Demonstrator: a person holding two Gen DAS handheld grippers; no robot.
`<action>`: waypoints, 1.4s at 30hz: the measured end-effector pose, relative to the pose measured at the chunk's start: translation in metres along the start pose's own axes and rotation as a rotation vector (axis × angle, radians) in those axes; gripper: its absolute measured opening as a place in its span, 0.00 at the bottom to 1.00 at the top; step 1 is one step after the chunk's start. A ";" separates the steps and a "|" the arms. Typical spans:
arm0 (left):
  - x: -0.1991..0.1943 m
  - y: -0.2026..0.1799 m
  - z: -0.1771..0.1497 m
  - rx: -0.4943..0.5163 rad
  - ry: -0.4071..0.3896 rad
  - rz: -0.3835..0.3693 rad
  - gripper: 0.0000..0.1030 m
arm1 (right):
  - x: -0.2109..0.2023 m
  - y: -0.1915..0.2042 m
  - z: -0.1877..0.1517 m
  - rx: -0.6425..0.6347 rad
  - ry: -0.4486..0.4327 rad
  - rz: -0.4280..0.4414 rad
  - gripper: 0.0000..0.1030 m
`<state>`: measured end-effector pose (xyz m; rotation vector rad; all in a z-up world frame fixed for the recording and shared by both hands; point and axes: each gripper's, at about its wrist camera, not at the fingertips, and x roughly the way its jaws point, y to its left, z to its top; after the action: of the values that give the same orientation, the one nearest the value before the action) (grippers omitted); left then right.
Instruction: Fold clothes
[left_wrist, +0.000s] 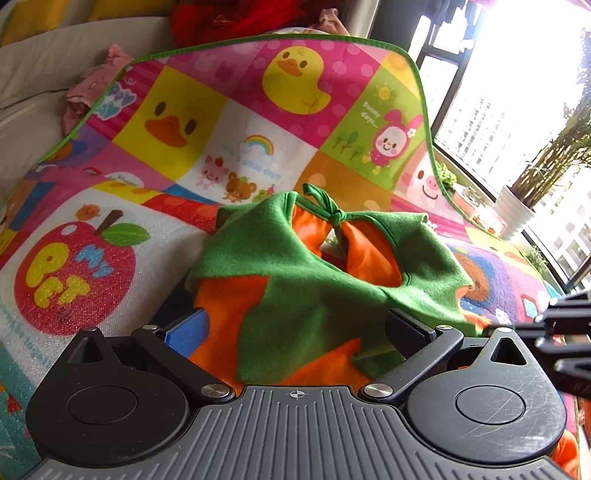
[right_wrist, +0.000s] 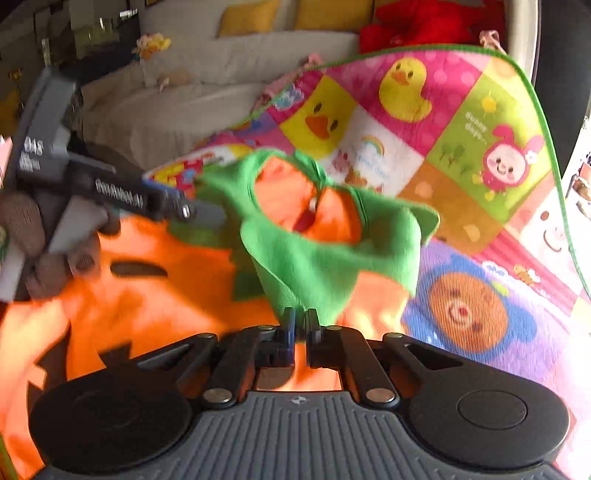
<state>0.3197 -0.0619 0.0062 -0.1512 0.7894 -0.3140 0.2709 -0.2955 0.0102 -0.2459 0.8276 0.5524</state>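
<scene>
Garment (left_wrist: 306, 295) lying on play mat (left_wrist: 229, 122), between two grippers.
Lying in front of sofa (right_wrist: 207, 74), with mat's far edge curling up behind; left gripper (right_wrist: 192, 210) reaching in from left, right gripper (right_wrist: 300, 325) pinching near edge, plant pot (left_wrist: 513, 210) standing far right by window (left_wrist: 498, 103).

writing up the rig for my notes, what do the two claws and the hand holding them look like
Both claws share one build: black linkage arms with silver pivot pins, round black side housings and a ribbed grey base with a small crosshair mark. The left claw has a blue pad on one finger, as does the right claw. The hand on the left one wears a dark knit glove around a grey handle with white lettering.
</scene>
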 end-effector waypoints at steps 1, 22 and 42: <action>-0.001 0.000 0.000 0.002 -0.002 -0.001 1.00 | -0.001 -0.001 -0.004 -0.008 0.012 -0.009 0.04; 0.047 0.010 0.007 -0.074 0.068 -0.183 1.00 | 0.118 -0.032 0.062 -0.197 -0.064 -0.351 0.07; -0.017 0.035 0.024 -0.093 -0.044 -0.112 1.00 | 0.105 -0.044 0.093 0.017 -0.146 -0.188 0.14</action>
<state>0.3335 -0.0232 0.0253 -0.2894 0.7542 -0.3785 0.4108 -0.2549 -0.0078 -0.2617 0.6597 0.3816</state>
